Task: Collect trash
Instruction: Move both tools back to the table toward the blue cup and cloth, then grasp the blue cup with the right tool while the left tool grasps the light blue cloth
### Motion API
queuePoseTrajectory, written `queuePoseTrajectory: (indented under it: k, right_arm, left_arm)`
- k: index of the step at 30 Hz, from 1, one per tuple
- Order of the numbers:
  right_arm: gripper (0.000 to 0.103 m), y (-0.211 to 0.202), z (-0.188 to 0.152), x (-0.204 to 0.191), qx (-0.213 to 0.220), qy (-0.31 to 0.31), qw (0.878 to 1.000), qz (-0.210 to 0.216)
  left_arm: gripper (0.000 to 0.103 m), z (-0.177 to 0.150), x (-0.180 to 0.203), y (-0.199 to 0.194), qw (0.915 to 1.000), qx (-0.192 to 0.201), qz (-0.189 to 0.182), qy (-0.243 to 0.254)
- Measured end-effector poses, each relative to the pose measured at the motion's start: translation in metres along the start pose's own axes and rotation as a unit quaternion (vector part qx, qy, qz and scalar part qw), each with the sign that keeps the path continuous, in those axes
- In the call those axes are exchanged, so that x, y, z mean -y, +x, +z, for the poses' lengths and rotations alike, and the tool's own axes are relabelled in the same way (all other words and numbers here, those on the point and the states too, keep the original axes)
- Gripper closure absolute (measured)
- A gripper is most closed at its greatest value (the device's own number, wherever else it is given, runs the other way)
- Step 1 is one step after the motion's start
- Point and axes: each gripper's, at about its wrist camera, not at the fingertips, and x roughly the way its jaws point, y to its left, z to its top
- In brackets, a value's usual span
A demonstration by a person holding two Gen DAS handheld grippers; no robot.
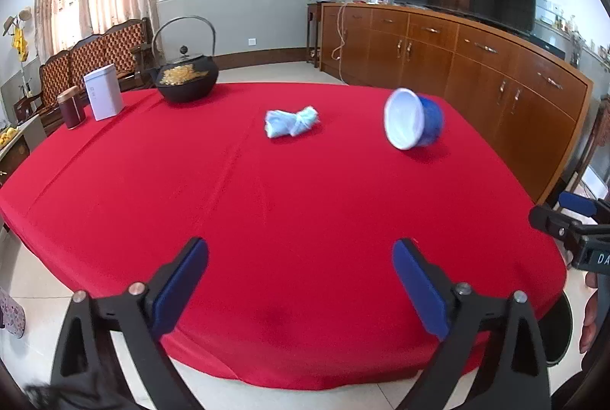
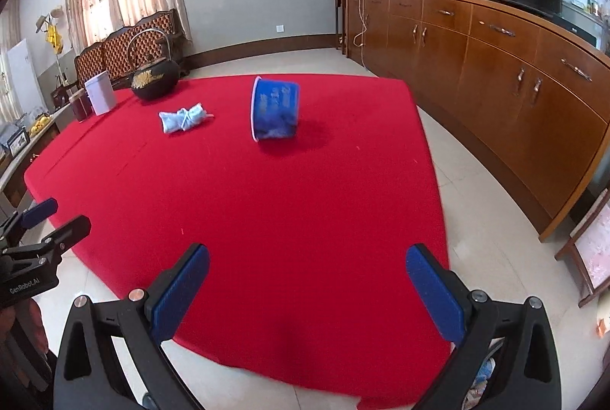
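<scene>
Blue cup (image 1: 415, 120) tipped over beside tied light-blue bundle (image 1: 291, 121)

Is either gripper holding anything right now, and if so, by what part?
Nothing is held. The left gripper and right gripper both stand open above the red tablecloth's near edge, far from the tipped blue paper bowl.
</scene>
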Motion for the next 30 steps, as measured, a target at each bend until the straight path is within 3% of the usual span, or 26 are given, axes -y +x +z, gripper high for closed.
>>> queuePoseTrajectory:
  k: [5, 9, 14, 27, 30]
  right_arm:
    - [0.001, 0.023, 0.025, -0.017, 0.001, -0.011, 1.0, 0.01]
    - [0.018, 0.052, 0.048, -0.029, -0.009, -0.019, 1.0, 0.022]
    - [0.022, 0.085, 0.07, -0.033, -0.02, -0.013, 0.999, 0.029]
    - [0.049, 0.142, 0.111, -0.03, -0.026, -0.006, 0.999, 0.041]
    - [0.049, 0.151, 0.118, -0.028, -0.025, -0.006, 0.999, 0.042]
  left_arm:
    - [0.007, 0.019, -0.012, 0.022, 0.9999, -0.006, 0.009, 0.006]
    - [0.007, 0.029, -0.017, 0.038, 0.9998, -0.011, 0.01, 0.009]
    - [0.007, 0.037, -0.02, 0.056, 0.9998, -0.019, 0.005, 0.005]
    - [0.011, 0.076, -0.006, 0.118, 0.999, -0.044, -0.011, 0.0]
    - [0.012, 0.085, -0.005, 0.131, 0.9987, -0.048, -0.012, -0.007]
